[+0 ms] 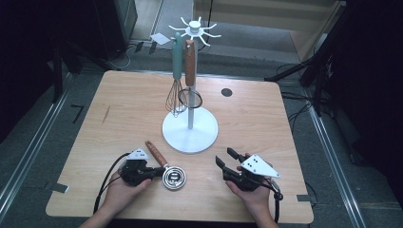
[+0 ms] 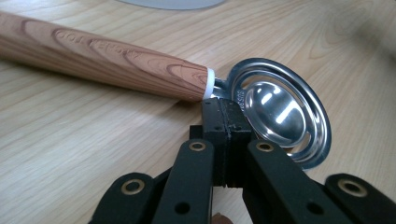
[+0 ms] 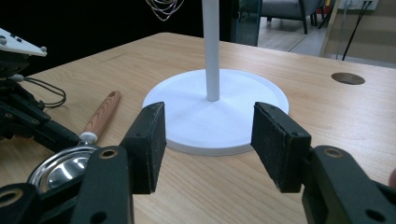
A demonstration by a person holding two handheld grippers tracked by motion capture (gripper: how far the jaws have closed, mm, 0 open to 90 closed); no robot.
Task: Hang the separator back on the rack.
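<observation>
A utensil with a wooden handle point(image 1: 156, 153) and a round steel slotted head point(image 1: 174, 178) lies flat on the table near the front. My left gripper point(image 1: 159, 172) is shut, and its tips rest right by the neck where handle point(image 2: 107, 60) meets head point(image 2: 280, 112); nothing shows between the pads. In its own view the left gripper point(image 2: 225, 109) has its jaws pressed together. My right gripper point(image 1: 225, 156) stands open over bare wood, and nothing is between its pads. The right gripper point(image 3: 208, 140) points at the white stand base point(image 3: 233, 93). The utensil's head point(image 3: 60, 168) and the left gripper point(image 3: 65, 135) sit to its left.
A white hanging stand point(image 1: 190, 135) rises mid-table with hooks on top. A teal-handled whisk point(image 1: 177, 57) and a wooden-handled ring strainer point(image 1: 190, 61) hang from it. A round cable hole point(image 1: 226, 92) is in the table at the back right.
</observation>
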